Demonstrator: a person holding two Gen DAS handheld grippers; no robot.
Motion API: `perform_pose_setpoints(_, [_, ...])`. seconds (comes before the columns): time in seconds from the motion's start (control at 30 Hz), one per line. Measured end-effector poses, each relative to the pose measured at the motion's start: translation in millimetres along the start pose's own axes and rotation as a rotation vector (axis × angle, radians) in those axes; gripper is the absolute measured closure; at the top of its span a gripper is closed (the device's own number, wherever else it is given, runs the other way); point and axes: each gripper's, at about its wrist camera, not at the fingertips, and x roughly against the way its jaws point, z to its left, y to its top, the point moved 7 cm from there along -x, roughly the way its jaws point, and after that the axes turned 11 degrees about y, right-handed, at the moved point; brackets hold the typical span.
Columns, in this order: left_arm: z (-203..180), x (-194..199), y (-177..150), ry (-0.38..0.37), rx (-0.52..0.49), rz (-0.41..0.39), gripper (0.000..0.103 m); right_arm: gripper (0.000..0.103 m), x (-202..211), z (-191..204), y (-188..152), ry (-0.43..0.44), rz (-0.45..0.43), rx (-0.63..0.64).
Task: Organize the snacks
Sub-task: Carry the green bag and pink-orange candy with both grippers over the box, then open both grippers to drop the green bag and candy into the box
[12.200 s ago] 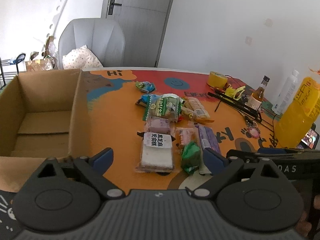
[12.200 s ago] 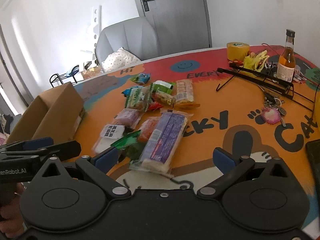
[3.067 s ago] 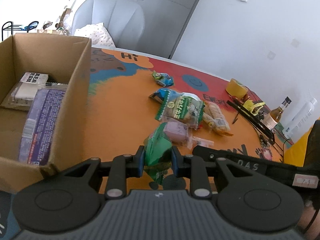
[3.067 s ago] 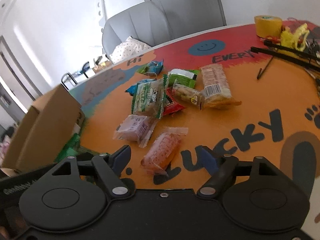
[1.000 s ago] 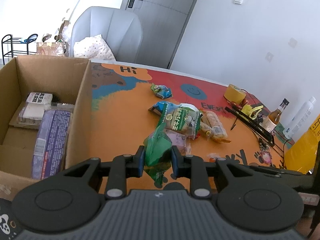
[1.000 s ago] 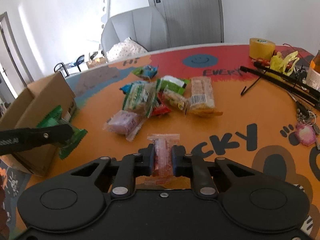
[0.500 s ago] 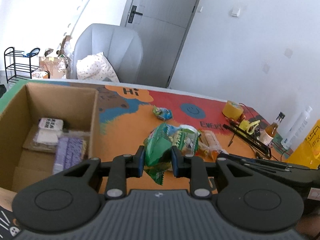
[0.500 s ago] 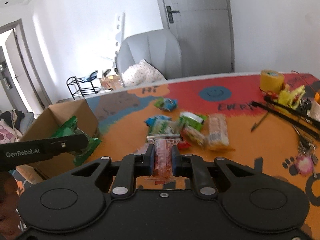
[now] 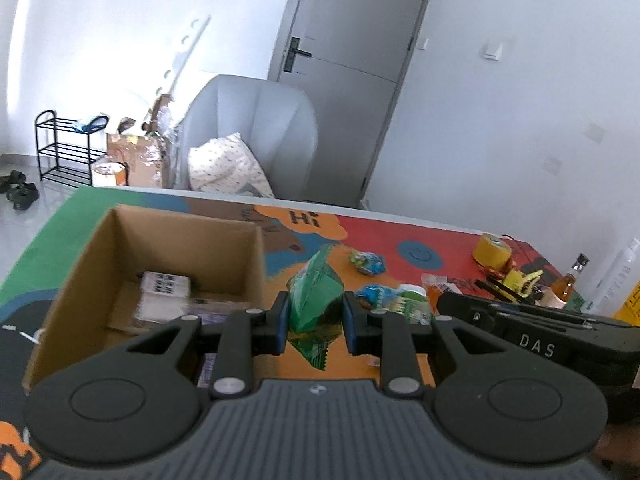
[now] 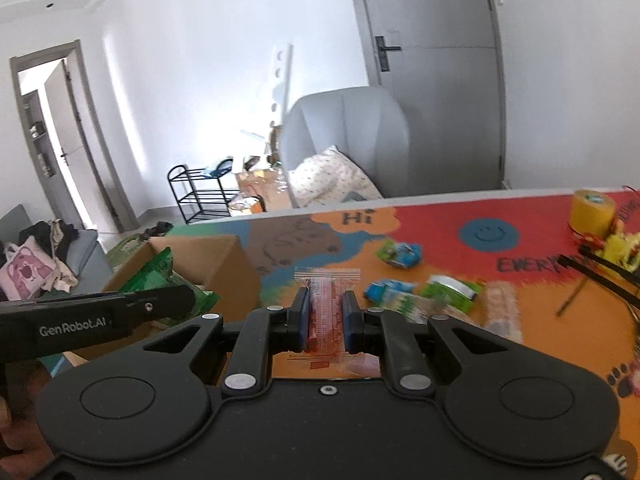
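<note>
Left gripper (image 9: 314, 318): clamped on green snack packet (image 9: 316, 300), held above table (image 9: 400, 236) beside cardboard box (image 9: 256, 256). Right gripper (image 10: 325, 320): clamped on orange-red snack packet (image 10: 326, 300). Loose snacks (image 10: 424, 296): on table.

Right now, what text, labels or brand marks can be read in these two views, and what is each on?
"Hi": tablecloth.
"DAS": right gripper body, seen from the left wrist view.
"GenRobot.AI": left gripper body, seen from the right wrist view.
"EVER...": tablecloth, cut off by blur.
White packet in the cardboard box: print too small.
Green snack packet, orange snack packet: unreadable.
</note>
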Motion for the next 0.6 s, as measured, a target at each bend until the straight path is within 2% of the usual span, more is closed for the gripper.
perform_pose_setpoints(0.33, [52.8, 2.2, 8.2, 0.097, 0.05, 0.005, 0.077, 0.088, -23.5, 37.5, 8.9, 0.066, 0.004, 0.041])
perform_pose_setpoints(0.6, [84.0, -5.0, 6.4, 0.133, 0.092, 0.028, 0.077, 0.088, -41.2, 66.0, 13.8, 0.101, 0.018, 0.082])
